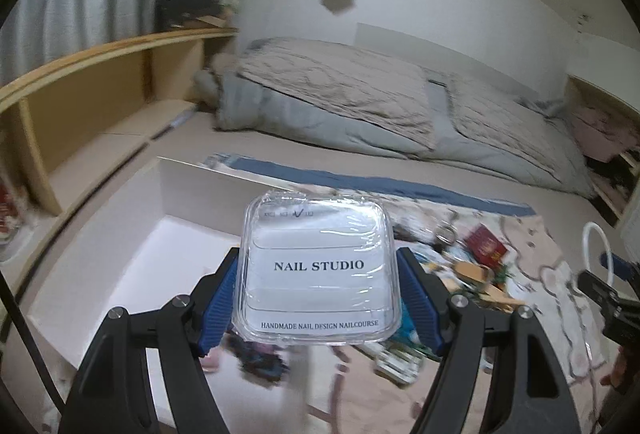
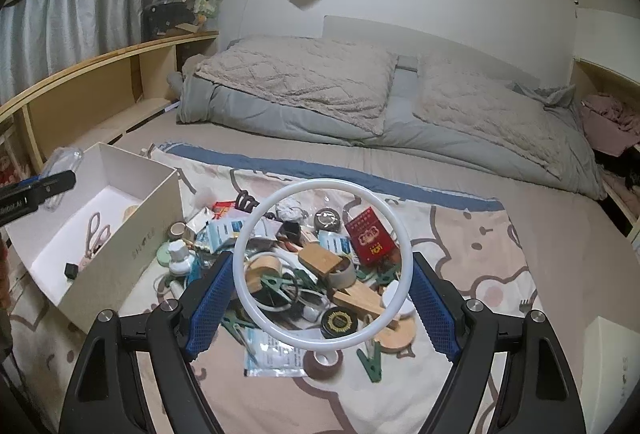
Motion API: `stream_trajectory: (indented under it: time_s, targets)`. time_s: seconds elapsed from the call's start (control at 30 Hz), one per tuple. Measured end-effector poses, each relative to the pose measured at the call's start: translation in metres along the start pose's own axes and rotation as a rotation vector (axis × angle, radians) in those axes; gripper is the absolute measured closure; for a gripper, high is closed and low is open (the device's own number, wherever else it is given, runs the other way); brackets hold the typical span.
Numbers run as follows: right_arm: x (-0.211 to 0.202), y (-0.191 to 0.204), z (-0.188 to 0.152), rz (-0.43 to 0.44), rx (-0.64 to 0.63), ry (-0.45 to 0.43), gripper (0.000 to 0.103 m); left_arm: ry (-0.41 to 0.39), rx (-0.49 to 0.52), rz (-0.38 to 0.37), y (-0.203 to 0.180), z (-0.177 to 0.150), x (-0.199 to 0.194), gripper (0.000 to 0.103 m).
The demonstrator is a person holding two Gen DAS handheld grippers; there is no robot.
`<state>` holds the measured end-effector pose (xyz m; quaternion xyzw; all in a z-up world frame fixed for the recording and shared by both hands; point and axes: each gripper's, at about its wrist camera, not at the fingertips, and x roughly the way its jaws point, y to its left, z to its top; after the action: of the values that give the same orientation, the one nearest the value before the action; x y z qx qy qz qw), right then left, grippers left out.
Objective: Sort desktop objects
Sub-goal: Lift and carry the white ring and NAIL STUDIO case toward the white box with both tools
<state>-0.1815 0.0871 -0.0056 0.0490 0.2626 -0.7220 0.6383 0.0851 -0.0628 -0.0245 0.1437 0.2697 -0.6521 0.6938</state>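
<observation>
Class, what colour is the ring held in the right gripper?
White; the ring shows best in the right wrist view.

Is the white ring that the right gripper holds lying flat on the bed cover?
No, the white ring stands upright between the blue pads of the right gripper, lifted above the pile of small objects.

Each tool [image 1: 318, 298] is matte black – blue ribbed pads [image 2: 434, 308] (silver screw heads at the pivots).

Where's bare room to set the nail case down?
White box: floor free along its far wall; scissors and a black cube sit nearer. Cloth right of the red booklet is bare. The central pile is crowded.
</observation>
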Motion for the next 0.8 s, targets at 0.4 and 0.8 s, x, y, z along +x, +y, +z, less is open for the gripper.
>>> stream_trajectory:
  time_s: [0.4, 0.8]
  targets:
    - [0.005, 0.031, 0.015, 0.012, -0.021, -0.013, 0.019, -0.03, -0.066, 0.133, 0.059, 0.019, -0.002, 0.028]
    - [0.017, 0.087, 0.051, 0.097, -0.036, -0.038, 0.019, -0.005, -0.116, 0.164, 0.103, 0.018, -0.005, 0.028]
